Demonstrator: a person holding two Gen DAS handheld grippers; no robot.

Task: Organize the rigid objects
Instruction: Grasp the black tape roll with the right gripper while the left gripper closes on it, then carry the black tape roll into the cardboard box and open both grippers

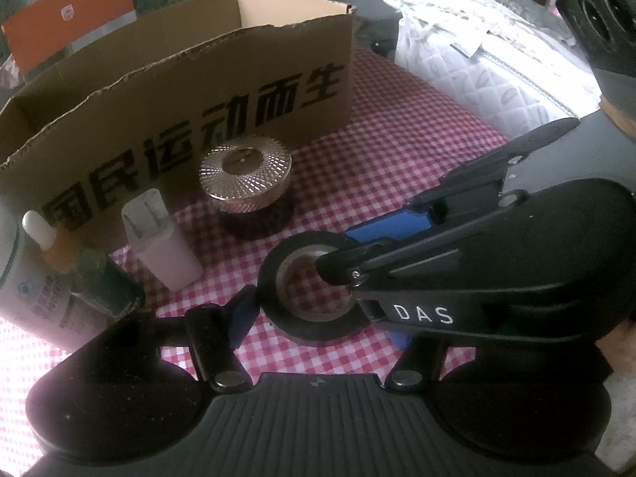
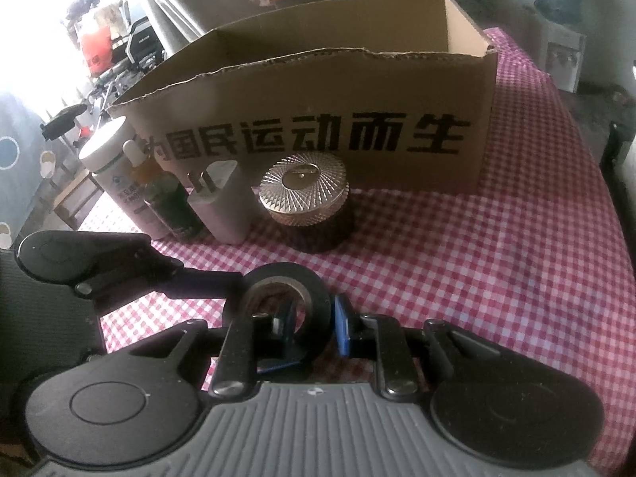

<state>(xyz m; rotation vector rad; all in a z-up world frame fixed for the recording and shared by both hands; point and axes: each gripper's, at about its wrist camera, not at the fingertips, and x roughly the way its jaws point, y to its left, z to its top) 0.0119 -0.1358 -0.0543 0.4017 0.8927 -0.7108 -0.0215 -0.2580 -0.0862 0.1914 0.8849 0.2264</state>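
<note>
On the checked tablecloth [image 2: 457, 262] in front of the cardboard box [image 2: 318, 91], we read the row from the left: a white canister [image 2: 107, 159], a small bottle with a white cap [image 2: 137, 159], a dark green bottle [image 2: 171, 202], a white charger plug [image 2: 222, 198] standing prongs up, then a round jar with a ribbed metallic lid [image 2: 304, 187]. These stand close together, just before the box's printed wall.

Nearer to us lies the black tape roll [image 2: 286, 298], flat on the cloth, its hole facing up, well apart from the jar. Our left gripper [image 1: 318, 298] straddles it from the left: one pad sits just beside the roll's outer edge, the other is hidden behind our right tool, and the fingers stand apart around the roll. We cannot tell whether they press on it. Our right gripper [image 2: 314, 322] is the one that has it: one finger reaches into the hole, the other sits outside the rim, and the two are pinched together on the roll's wall.

So the roll lies directly at both tools, and the right hand is the one placed to lift it. The box mouth is beyond and above, over a torn-edged front wall. To the right of the jar the cloth is bare, which gives us a free path upward and forward, provided we clear that wall and the jar's lid.
</note>
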